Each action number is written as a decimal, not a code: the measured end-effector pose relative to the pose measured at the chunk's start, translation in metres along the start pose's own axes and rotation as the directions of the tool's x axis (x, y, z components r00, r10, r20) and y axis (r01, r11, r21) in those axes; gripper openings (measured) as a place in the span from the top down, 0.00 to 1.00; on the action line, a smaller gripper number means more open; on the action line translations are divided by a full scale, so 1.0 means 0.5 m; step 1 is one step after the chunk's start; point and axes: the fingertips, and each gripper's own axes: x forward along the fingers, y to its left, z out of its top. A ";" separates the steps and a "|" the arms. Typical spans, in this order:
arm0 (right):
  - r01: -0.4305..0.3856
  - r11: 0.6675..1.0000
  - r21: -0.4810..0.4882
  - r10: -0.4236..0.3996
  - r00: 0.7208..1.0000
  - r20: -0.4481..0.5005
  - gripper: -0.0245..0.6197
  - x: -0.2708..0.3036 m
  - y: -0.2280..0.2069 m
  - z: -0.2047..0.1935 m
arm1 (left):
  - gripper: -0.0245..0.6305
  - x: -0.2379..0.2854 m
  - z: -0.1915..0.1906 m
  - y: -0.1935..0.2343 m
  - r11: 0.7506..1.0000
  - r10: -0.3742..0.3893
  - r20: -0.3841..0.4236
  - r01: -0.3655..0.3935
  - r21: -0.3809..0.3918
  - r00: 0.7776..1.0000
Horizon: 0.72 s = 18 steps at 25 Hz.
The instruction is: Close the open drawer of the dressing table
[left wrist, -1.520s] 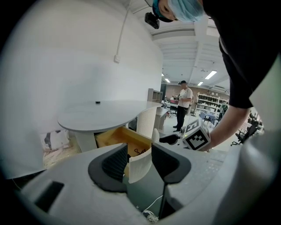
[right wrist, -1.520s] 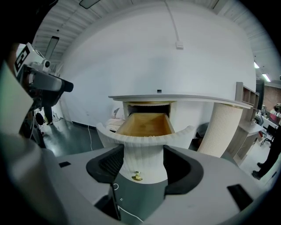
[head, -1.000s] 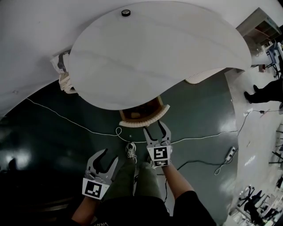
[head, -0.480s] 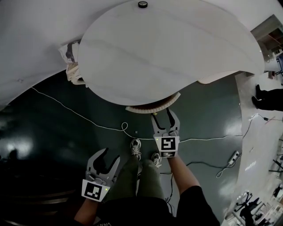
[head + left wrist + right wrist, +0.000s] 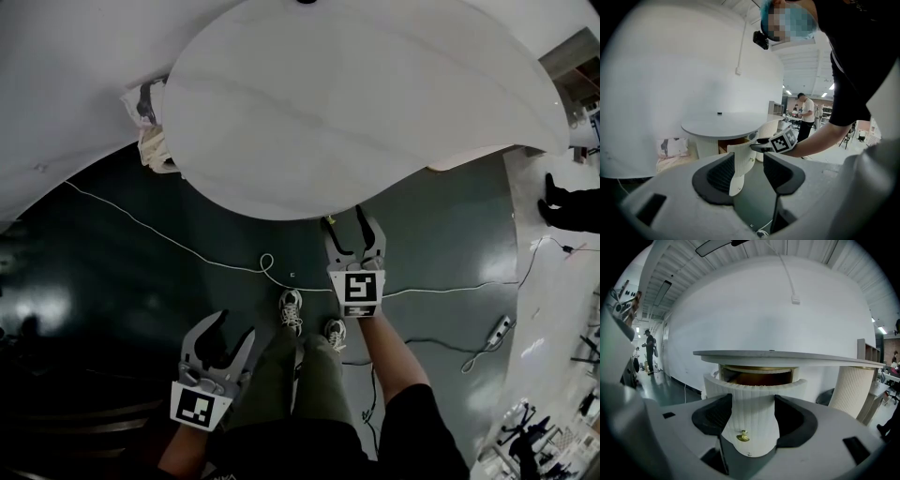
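Two tongs: left tongs (image 5: 230, 330) empty, opening; right tongs (image 5: 352, 228) released before one drawer (image 5: 754, 399).

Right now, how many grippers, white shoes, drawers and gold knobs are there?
Grippers: 2, the left gripper, its jaws opening with nothing between them, and the right gripper
White shoes: 2, the left shoe and the right shoe
Drawers: 1, the drawer
Gold knobs: 1, the gold knob
Total: 6

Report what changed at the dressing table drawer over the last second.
The drawer slid in: from above it no longer sticks out past the tabletop, though the right gripper view shows a gap left. The right gripper followed it toward the table, jaws open either side of the drawer front. The left gripper stayed back by the leg, jaws opening, empty. Nothing was gripped.
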 end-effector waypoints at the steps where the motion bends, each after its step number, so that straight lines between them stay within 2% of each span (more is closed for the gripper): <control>1: 0.002 1.000 -0.003 -0.002 1.000 0.005 0.54 0.005 -0.001 0.002 | 0.68 0.001 0.002 0.003 1.000 0.003 0.007 -0.003 -0.001 1.000; 6: 0.031 0.999 0.012 -0.032 0.998 0.048 0.54 0.031 -0.008 0.016 | 0.68 0.015 0.007 0.017 1.000 0.018 0.025 -0.018 -0.001 1.000; 18: 0.039 0.999 0.014 -0.040 0.997 0.065 0.55 0.082 -0.009 0.037 | 0.68 0.036 0.019 0.040 1.000 0.010 0.051 -0.010 -0.006 0.999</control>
